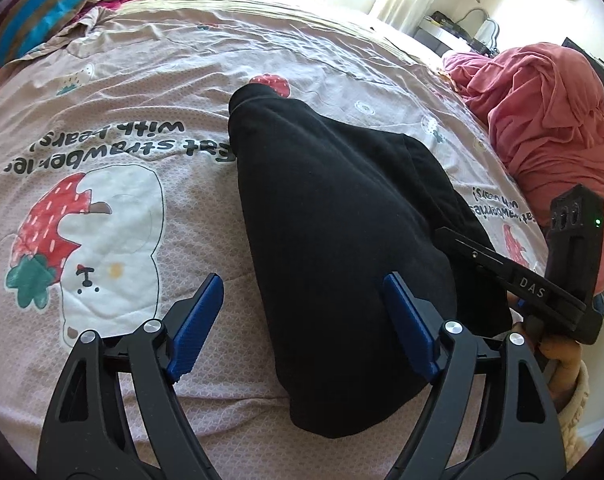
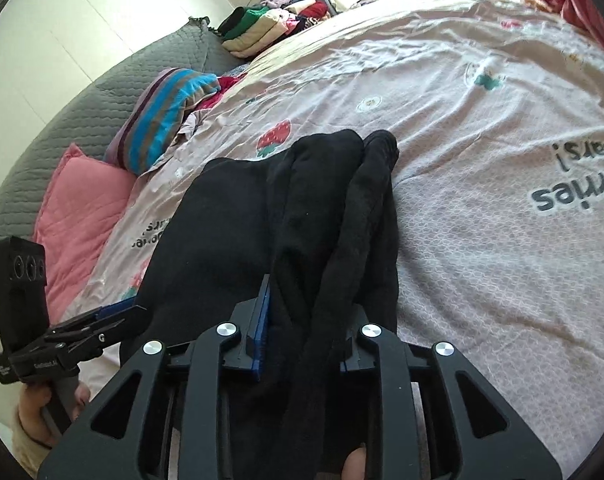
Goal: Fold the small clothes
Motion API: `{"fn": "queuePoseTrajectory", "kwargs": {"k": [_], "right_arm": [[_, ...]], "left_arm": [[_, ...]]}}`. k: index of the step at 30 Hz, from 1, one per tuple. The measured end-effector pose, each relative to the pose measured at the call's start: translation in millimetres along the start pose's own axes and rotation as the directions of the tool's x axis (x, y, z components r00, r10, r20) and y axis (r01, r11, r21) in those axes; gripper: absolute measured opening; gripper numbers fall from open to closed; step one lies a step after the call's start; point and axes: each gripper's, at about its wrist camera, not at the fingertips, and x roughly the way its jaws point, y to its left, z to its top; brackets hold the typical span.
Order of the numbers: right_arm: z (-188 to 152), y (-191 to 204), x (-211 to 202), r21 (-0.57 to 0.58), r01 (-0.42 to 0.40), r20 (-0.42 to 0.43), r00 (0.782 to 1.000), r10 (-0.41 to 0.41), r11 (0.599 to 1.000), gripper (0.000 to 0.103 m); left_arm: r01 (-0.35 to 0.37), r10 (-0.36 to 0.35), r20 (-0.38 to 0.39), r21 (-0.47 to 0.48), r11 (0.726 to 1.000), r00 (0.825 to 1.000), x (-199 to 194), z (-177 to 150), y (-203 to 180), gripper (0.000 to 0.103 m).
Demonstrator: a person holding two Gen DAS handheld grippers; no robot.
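Note:
A black garment (image 1: 333, 220) lies bunched lengthwise on the pink strawberry-print bed cover (image 1: 142, 92). My left gripper (image 1: 302, 284) is open and hovers over the garment's near end. One blue pad (image 1: 200, 312) sits over bare cover to the left, the other over the cloth. In the right wrist view my right gripper (image 2: 311, 296) is shut on a gathered fold of the black garment (image 2: 302, 200), with cloth filling the gap between its pads. A fingertip shows under it at the bottom edge. The right gripper's black frame (image 1: 533, 280) shows at the garment's right edge.
A heap of pink-red clothes (image 1: 549, 120) lies at the bed's right side. A striped blue cloth (image 2: 170, 108), a pink pillow (image 2: 82, 208) and a grey quilt (image 2: 102, 104) line the left side. Folded clothes (image 2: 262, 28) are stacked at the far corner.

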Motion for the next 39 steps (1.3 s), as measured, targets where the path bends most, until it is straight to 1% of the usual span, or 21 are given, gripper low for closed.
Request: {"fn": "queuePoseTrajectory", "kwargs": {"k": [1,3,5,6,10,11,12,13,17,19,20,21,23,24,26,28,30,33,35,37,39], "right_arm": [[-1,2,-4,-0.009,0.016,0.008,1.000,-0.016,1.000,0.028],[-4,4,-9,-0.012,0.037,0.014,0.999,-0.036,0.999,0.042],[-6,5,-14,-0.006,0.022,0.014,1.000,-0.022,1.000,0.042],[-8,4,-17,-0.001,0.017,0.011,1.000,-0.017,1.000,0.046],[-15,5,-26,0.006,0.000,-0.001,1.000,0.000,1.000,0.046],[-18,4,-28,0.004,-0.004,-0.005,1.000,0.004,1.000,0.044],[-19,5,-29,0.000,-0.007,-0.008,1.000,0.007,1.000,0.027],[-20,5,-31,-0.008,-0.007,-0.005,1.000,0.007,1.000,0.021],[-21,9,-34,-0.046,0.026,0.018,1.000,-0.025,0.999,0.020],[-22,9,-27,-0.052,0.082,0.012,0.997,-0.081,0.995,0.026],[-23,10,-25,-0.064,0.120,0.015,0.993,-0.119,0.991,0.039],[-25,15,-24,-0.092,0.150,0.027,0.989,-0.148,0.984,0.040],[-26,23,-28,-0.126,0.183,0.050,0.983,-0.178,0.975,0.044],[-26,26,-30,-0.138,0.204,0.061,0.978,-0.197,0.969,0.054],[-27,32,-38,-0.165,0.256,0.103,0.965,-0.242,0.952,0.065],[-28,36,-46,-0.189,0.289,0.142,0.954,-0.265,0.939,0.070],[-30,41,-53,-0.207,0.315,0.167,0.944,-0.284,0.926,0.083],[-33,45,-62,-0.224,0.344,0.196,0.933,-0.304,0.912,0.090],[-36,47,-71,-0.230,0.360,0.224,0.924,-0.311,0.904,0.092],[-39,49,-77,-0.227,0.372,0.244,0.916,-0.317,0.900,0.097],[-42,52,-84,-0.225,0.383,0.265,0.909,-0.322,0.896,0.097]], "left_arm": [[-0.001,0.001,0.001,0.000,1.000,1.000,0,0,0,0.074],[-0.001,0.001,0.002,0.000,1.000,1.000,-1,-2,-1,0.074],[-0.002,0.002,0.001,0.001,1.000,1.000,-1,-2,-1,0.074],[-0.002,0.002,0.002,0.002,1.000,1.000,-2,-3,-1,0.074],[-0.005,0.005,0.008,0.010,1.000,1.000,-6,-7,-5,0.074],[-0.004,0.004,0.009,0.013,1.000,1.000,-7,-9,-6,0.074],[-0.004,0.004,0.012,0.013,1.000,1.000,-9,-11,-7,0.074],[-0.004,0.004,0.014,0.013,1.000,1.000,-10,-13,-8,0.074],[0.000,0.000,0.025,0.019,1.000,1.000,-14,-20,-10,0.074],[0.000,-0.001,0.024,0.023,1.000,1.000,-14,-23,-12,0.075],[-0.002,0.002,0.023,0.026,1.000,1.000,-14,-24,-13,0.075],[-0.005,0.005,0.025,0.031,0.999,1.000,-15,-25,-14,0.075],[-0.008,0.007,0.025,0.043,0.999,1.000,-16,-27,-16,0.075],[-0.010,0.009,0.025,0.048,0.999,1.000,-17,-28,-17,0.075],[-0.013,0.011,0.026,0.053,0.998,1.000,-18,-29,-18,0.075],[-0.015,0.013,0.029,0.056,0.998,0.999,-20,-30,-18,0.075],[-0.016,0.014,0.032,0.058,0.998,0.999,-21,-32,-19,0.077],[-0.015,0.012,0.043,0.064,0.998,0.999,-27,-33,-21,0.078],[-0.016,0.012,0.055,0.068,0.998,0.998,-32,-34,-21,0.084],[-0.017,0.012,0.071,0.070,0.997,0.997,-39,-35,-21,0.087],[-0.019,0.013,0.084,0.068,0.997,0.996,-46,-37,-21,0.091]]}}
